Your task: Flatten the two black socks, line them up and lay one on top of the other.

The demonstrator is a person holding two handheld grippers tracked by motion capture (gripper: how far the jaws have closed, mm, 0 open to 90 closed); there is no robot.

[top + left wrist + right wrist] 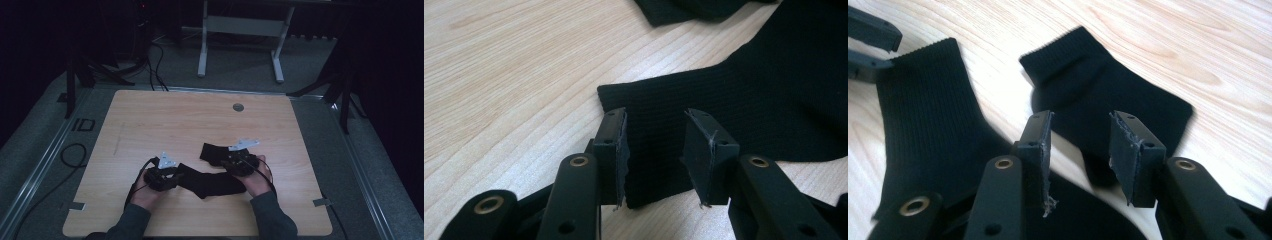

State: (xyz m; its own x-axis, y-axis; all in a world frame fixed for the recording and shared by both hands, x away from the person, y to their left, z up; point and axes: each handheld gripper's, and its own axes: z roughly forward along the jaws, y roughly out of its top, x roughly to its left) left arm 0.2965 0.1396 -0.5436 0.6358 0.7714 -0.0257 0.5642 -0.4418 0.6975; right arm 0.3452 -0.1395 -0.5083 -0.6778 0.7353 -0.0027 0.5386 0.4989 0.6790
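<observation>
Socks (212,182), black, lie flat on the bench (150,125) near the person. Left claw (656,150) is released astride one ribbed cuff, likely to pinch it; right claw (1080,150) hovers released above the other sock (1108,105).

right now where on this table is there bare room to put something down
The whole far half of the table is bare wood, from the socks back to the round grommet. The left and right edge strips are free too. The near middle is crowded: both black socks, the left claw and the right claw.

Dark mark reading "ID" (roughly) on floor (83,124), left of table (150,120)
</observation>
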